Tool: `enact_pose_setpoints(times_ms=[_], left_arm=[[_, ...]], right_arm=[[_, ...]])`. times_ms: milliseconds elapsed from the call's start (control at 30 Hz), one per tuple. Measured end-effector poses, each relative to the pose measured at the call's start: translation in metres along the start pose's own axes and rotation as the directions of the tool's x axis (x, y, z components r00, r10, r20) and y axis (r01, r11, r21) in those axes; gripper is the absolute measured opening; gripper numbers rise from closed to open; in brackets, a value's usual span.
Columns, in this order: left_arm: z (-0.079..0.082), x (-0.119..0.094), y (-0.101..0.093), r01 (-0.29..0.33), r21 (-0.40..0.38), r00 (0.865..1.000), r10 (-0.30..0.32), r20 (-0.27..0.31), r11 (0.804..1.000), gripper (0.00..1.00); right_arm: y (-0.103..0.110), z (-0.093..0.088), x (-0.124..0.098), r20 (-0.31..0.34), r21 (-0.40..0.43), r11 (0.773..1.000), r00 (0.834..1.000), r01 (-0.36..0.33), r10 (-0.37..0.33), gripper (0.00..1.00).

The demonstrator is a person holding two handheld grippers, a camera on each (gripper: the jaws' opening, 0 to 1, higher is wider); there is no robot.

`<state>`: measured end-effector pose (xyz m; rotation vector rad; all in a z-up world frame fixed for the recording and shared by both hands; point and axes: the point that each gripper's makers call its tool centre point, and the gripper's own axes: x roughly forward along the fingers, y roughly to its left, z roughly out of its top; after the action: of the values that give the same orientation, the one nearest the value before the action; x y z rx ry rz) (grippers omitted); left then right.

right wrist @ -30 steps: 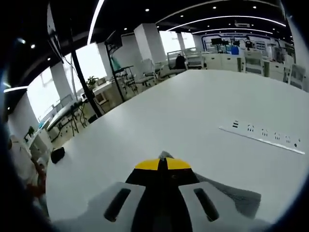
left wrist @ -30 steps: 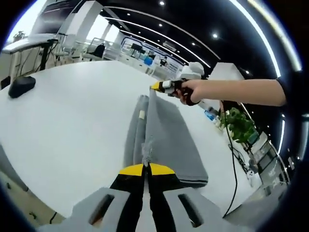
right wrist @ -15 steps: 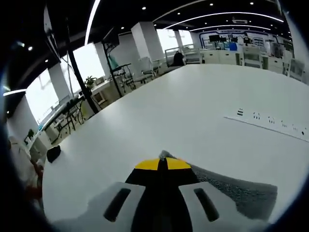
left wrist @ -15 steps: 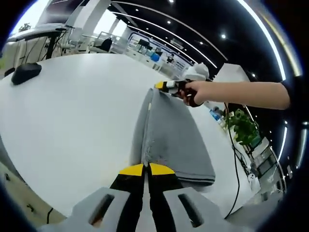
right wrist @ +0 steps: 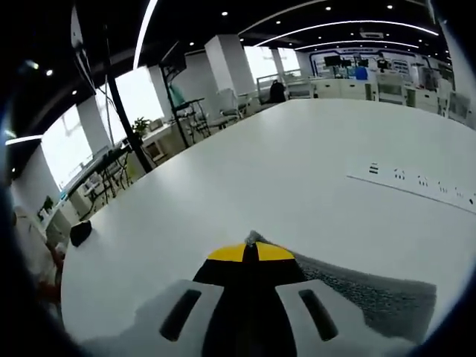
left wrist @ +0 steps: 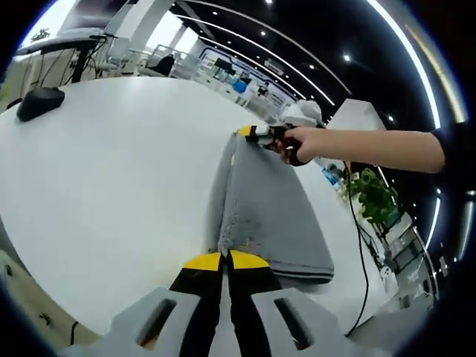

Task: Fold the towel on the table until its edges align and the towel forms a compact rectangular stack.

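A grey towel (left wrist: 268, 208) lies folded lengthwise on the white table (left wrist: 111, 171), stretched between the two grippers. My left gripper (left wrist: 225, 258) is shut on its near corner, and the cloth rises from the yellow tips. The right gripper (left wrist: 249, 132), held by a hand, pinches the far corner in the left gripper view. In the right gripper view my right gripper (right wrist: 251, 251) is shut on a small tuft of the towel (right wrist: 372, 290), which spreads grey to the lower right over the table (right wrist: 297, 163).
A black object (left wrist: 39, 103) rests at the table's far left edge, seen also as a dark object (right wrist: 80, 232). A strip of sockets (right wrist: 416, 182) is set into the tabletop. A potted plant (left wrist: 372, 195) and office desks stand beyond the table.
The towel has come down lower and flatter onto the table between the grippers; both stay shut on their corners. The views have shifted slightly.
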<state>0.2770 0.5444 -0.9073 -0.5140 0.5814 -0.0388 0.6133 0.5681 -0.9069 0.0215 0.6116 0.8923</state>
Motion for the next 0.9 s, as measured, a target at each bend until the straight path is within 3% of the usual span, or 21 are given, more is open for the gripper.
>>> enact_pose_setpoints(times_ms=[67,133,400,600,667,767,833,900], left_arm=[[0.0,0.0,0.001,0.003,0.002,1.0,-0.003,-0.002,1.0,0.02],[0.0,0.0,0.001,0.008,-0.008,1.0,-0.008,-0.002,1.0,0.02],[0.001,0.001,0.003,0.006,0.07,0.999,-0.004,-0.031,0.998,0.02],[0.003,0.003,0.003,0.056,0.142,0.994,-0.041,-0.103,0.988,0.03],[0.009,0.002,-0.004,0.091,0.172,0.992,-0.073,-0.106,0.981,0.05],[0.023,0.0,-0.019,0.156,0.161,0.983,-0.137,-0.122,0.975,0.17],[0.035,-0.001,-0.032,0.198,0.187,0.978,-0.181,-0.102,0.962,0.2],[0.041,0.0,-0.033,0.192,0.205,0.98,-0.175,-0.096,0.96,0.2]], right_arm=[[0.001,0.001,0.002,0.003,-0.009,1.0,1.0,0.002,-0.002,0.01],[0.002,0.002,0.001,-0.017,-0.091,0.996,1.0,0.015,-0.016,0.01],[0.002,0.004,0.0,-0.044,-0.039,0.999,0.999,-0.011,0.01,0.03],[0.002,0.013,-0.007,-0.054,-0.059,0.998,0.998,-0.014,0.011,0.09],[0.0,0.017,-0.015,-0.052,-0.09,0.996,0.999,-0.013,0.008,0.09],[-0.003,0.021,-0.028,-0.047,-0.09,0.996,0.999,-0.012,0.008,0.1],[-0.008,0.018,-0.035,-0.062,-0.078,0.997,0.998,-0.009,0.004,0.11],[-0.015,0.016,-0.041,-0.064,-0.066,0.998,0.998,0.003,-0.008,0.13]])
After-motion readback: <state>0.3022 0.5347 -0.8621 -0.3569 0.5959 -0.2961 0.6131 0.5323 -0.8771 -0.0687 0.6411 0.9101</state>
